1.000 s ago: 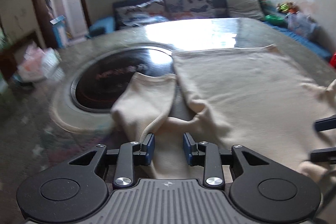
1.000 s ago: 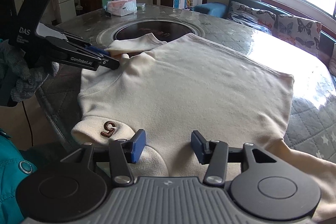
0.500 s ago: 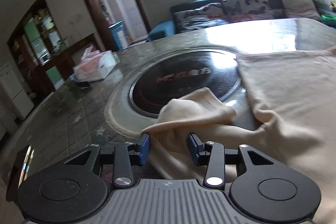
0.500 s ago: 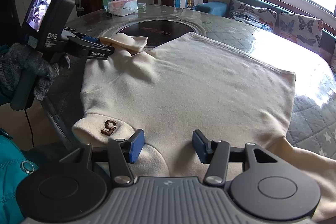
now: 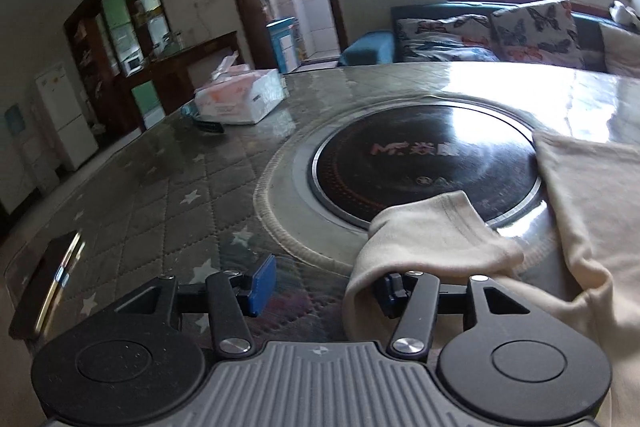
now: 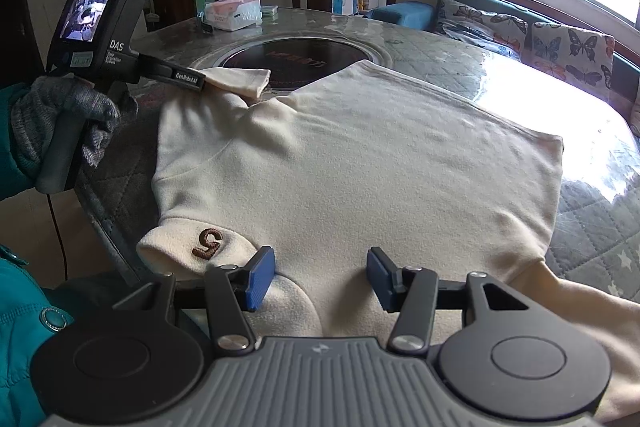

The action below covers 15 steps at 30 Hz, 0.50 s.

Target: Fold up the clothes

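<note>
A cream sweater (image 6: 360,163) lies spread flat on the round table, its collar (image 6: 208,247) with a brown "5" near the table's edge. My right gripper (image 6: 320,279) hovers open just behind the collar, nothing between its fingers. My left gripper (image 5: 326,287) is open wide at the sweater's left sleeve (image 5: 432,239). The sleeve's cuff end lies folded back and drapes over the right finger (image 5: 390,291), while the left pad (image 5: 262,285) stands free over the table. In the right wrist view the left gripper (image 6: 202,83) touches the sleeve (image 6: 240,79) beside the hotplate.
A black round hotplate (image 5: 424,163) is set into the middle of the table. A tissue box (image 5: 240,95) sits at the far side, and a dark flat object (image 5: 44,283) lies at the table's left edge. A gloved hand (image 6: 64,119) holds the left gripper. A sofa with cushions (image 6: 560,43) stands behind.
The left gripper has swung left and its jaws have spread much wider. The sleeve has been drawn left and now hangs over one finger. The right gripper has stayed put.
</note>
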Each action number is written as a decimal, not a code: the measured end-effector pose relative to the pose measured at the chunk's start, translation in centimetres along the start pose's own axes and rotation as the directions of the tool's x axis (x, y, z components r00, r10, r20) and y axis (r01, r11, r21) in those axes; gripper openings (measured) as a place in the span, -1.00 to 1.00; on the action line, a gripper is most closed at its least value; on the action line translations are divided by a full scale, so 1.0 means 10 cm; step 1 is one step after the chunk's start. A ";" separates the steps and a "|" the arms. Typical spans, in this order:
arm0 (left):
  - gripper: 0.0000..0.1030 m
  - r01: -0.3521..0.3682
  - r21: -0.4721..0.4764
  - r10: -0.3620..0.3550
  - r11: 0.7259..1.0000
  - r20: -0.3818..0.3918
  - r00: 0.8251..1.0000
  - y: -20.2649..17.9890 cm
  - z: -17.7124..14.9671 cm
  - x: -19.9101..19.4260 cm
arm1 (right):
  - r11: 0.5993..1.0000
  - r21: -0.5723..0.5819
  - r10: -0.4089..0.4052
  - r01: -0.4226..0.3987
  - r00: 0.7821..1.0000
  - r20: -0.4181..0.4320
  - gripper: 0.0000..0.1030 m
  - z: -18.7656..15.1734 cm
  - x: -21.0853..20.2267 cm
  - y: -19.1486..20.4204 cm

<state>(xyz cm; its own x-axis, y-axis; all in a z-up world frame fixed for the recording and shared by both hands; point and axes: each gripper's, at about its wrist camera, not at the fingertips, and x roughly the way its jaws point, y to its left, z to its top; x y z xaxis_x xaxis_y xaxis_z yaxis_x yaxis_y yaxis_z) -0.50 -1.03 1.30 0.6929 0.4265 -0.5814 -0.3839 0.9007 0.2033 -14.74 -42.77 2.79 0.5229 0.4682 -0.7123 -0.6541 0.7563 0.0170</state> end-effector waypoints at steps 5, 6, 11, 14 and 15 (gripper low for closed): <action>0.14 -0.021 -0.042 0.021 0.999 0.002 1.000 0.12 0.05 0.06 | 1.000 0.000 0.002 -0.002 1.000 -0.003 0.01 0.00 0.00 -0.01; 0.15 -0.023 -0.047 0.023 0.999 0.002 1.000 0.15 0.05 0.06 | 1.000 0.000 0.002 -0.002 1.000 -0.003 0.02 0.00 0.00 -0.01; 0.35 -0.033 -0.072 0.033 0.997 0.001 0.999 0.28 0.04 0.09 | 1.000 0.000 0.002 -0.002 1.000 -0.005 0.02 0.00 0.00 -0.02; 0.36 -0.038 -0.087 0.038 0.995 0.001 0.999 0.35 0.03 0.11 | 1.000 0.000 0.002 -0.002 1.000 -0.007 0.02 -0.01 0.01 -0.02; 0.37 -0.040 -0.092 0.040 0.995 0.001 0.999 0.38 0.03 0.12 | 1.000 0.000 0.002 -0.002 1.000 -0.007 0.02 -0.01 0.01 -0.02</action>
<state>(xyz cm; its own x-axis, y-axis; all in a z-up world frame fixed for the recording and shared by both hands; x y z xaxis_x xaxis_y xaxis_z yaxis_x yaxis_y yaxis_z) -0.92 2.91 1.63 0.6773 0.4625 -0.5722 -0.4661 0.8715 0.1528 -14.62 -42.93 2.71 0.5175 0.4667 -0.7172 -0.6552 0.7552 0.0186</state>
